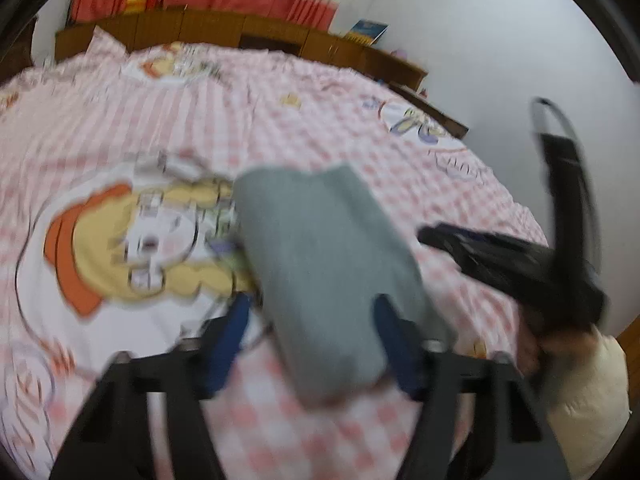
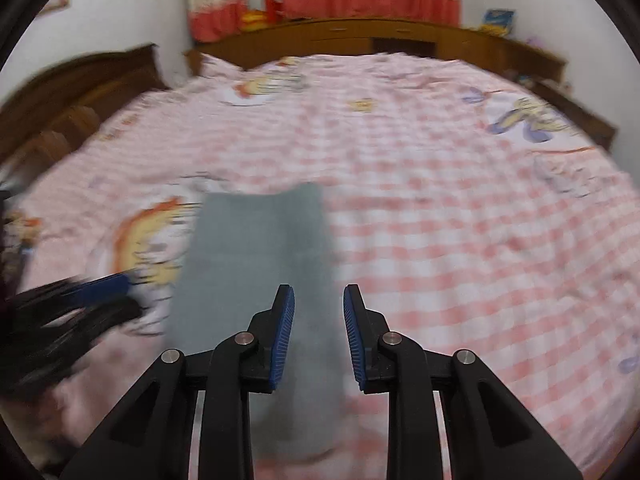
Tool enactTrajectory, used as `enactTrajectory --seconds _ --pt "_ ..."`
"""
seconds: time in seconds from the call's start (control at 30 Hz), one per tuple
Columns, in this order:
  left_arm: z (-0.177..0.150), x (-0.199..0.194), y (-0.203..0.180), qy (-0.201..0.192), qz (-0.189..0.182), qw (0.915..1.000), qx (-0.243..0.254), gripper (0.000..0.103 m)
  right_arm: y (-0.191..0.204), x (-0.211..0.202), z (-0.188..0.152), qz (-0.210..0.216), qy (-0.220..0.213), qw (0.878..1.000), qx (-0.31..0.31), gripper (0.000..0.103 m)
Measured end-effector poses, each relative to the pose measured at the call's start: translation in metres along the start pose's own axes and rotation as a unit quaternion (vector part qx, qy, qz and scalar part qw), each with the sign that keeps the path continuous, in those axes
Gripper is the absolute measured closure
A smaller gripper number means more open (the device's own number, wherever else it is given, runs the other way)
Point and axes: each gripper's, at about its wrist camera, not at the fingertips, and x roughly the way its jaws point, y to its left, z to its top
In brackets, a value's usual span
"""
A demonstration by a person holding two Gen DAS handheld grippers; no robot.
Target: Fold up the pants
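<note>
The grey pants lie folded into a compact rectangle on the pink checked bedspread; the right wrist view shows the pants too. My left gripper hovers over the near end of the bundle, its blue pads apart and pressing on nothing. To its right, my other gripper is a blurred black shape. In the right wrist view, my right gripper stands open above the pants' right edge, with nothing between its pads. The left gripper's blue finger shows blurred at the left edge.
A cartoon girl print lies left of the pants. A dark wooden headboard runs along the left, and a low wooden cabinet under red-hemmed curtains lines the far wall. A hand in a cream sleeve holds the right gripper.
</note>
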Motion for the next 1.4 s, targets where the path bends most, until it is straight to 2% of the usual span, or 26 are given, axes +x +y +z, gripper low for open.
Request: enactTrajectory --seconds 0.03,0.07,0.17,0.23,0.37,0.5,0.57,0.6,0.67,0.7,0.77,0.83,0.87,0.93,1.03,1.07,1.1,1.17,1.2,1.27,1.33,1.4 --pt "0.007 0.005 -0.003 -0.005 -0.003 0.9999 0.009 0.079 0.004 0.001 -0.004 0.017 0.005 1.000 -0.004 0.077" --pt "0.013 0.012 -0.006 -0.004 -0.007 0.9999 0.015 0.085 0.007 0.004 -0.008 0.021 0.012 1.000 -0.010 0.077" --pt "0.017 0.030 -0.007 0.004 -0.030 0.9994 0.014 0.087 0.012 0.032 -0.027 -0.011 0.047 0.998 -0.036 0.077" --pt "0.014 0.050 -0.007 0.025 -0.013 0.9994 0.019 0.087 0.007 0.055 -0.042 -0.029 0.064 0.997 -0.042 0.077" --pt "0.000 0.097 0.003 0.075 0.024 0.9965 0.026 0.089 -0.004 0.062 -0.046 -0.016 0.044 0.999 -0.025 0.077" --pt "-0.002 0.093 0.004 0.063 0.020 0.9974 0.030 0.089 0.002 0.045 -0.040 -0.022 0.040 0.999 -0.023 0.076" --pt "-0.003 0.082 0.007 0.062 0.015 0.9978 0.018 0.087 -0.001 0.034 -0.034 -0.026 0.015 1.000 -0.008 0.073" --pt "-0.004 0.075 0.009 0.061 0.013 0.9981 0.007 0.082 -0.005 0.030 -0.032 -0.033 0.002 0.999 0.000 0.063" --pt "-0.008 0.064 0.016 0.051 0.004 0.9985 -0.020 0.068 -0.012 0.032 -0.028 -0.040 -0.008 0.999 0.011 0.051" --pt "-0.010 0.057 0.019 0.044 -0.002 0.9983 -0.037 0.060 -0.017 0.038 -0.027 -0.043 -0.003 0.999 0.016 0.051" --pt "-0.013 0.050 0.024 0.038 -0.002 0.9974 -0.061 0.055 -0.023 0.052 -0.025 -0.029 0.019 0.999 0.031 0.051" --pt "-0.014 0.047 0.026 0.035 0.019 0.9972 -0.064 0.040 -0.032 0.063 -0.027 0.004 0.028 0.998 0.061 0.051" --pt "-0.015 0.047 0.028 0.033 0.035 0.9969 -0.063 0.038 -0.036 0.067 -0.029 0.025 0.028 0.996 0.080 0.050" --pt "-0.019 0.049 0.034 0.033 0.044 0.9962 -0.067 0.038 -0.040 0.077 -0.031 0.048 0.031 0.994 0.097 0.050" --pt "-0.020 0.062 0.044 0.049 0.020 0.9938 -0.098 0.038 -0.039 0.087 -0.034 0.054 0.027 0.994 0.092 0.052" --pt "-0.018 0.066 0.044 0.049 0.007 0.9932 -0.105 0.038 -0.038 0.087 -0.034 0.065 0.025 0.992 0.100 0.065" --pt "-0.015 0.071 0.044 0.049 -0.009 0.9926 -0.111 0.039 -0.036 0.087 -0.034 0.080 0.024 0.991 0.107 0.070" --pt "-0.011 0.076 0.041 0.050 -0.024 0.9917 -0.116 0.042 -0.030 0.084 -0.035 0.074 0.015 0.992 0.098 0.073" --pt "-0.010 0.079 0.037 0.052 -0.020 0.9919 -0.114 0.045 -0.028 0.082 -0.036 0.070 0.009 0.993 0.091 0.076" --pt "-0.007 0.080 0.031 0.055 -0.016 0.9927 -0.106 0.056 -0.030 0.076 -0.036 0.076 -0.002 0.992 0.102 0.081" --pt "-0.003 0.075 0.026 0.053 -0.017 0.9941 -0.093 0.073 -0.031 0.066 -0.035 0.085 -0.017 0.990 0.115 0.082" --pt "0.003 0.067 0.021 0.049 -0.025 0.9954 -0.079 0.079 -0.024 0.054 -0.032 0.091 -0.033 0.989 0.110 0.082"
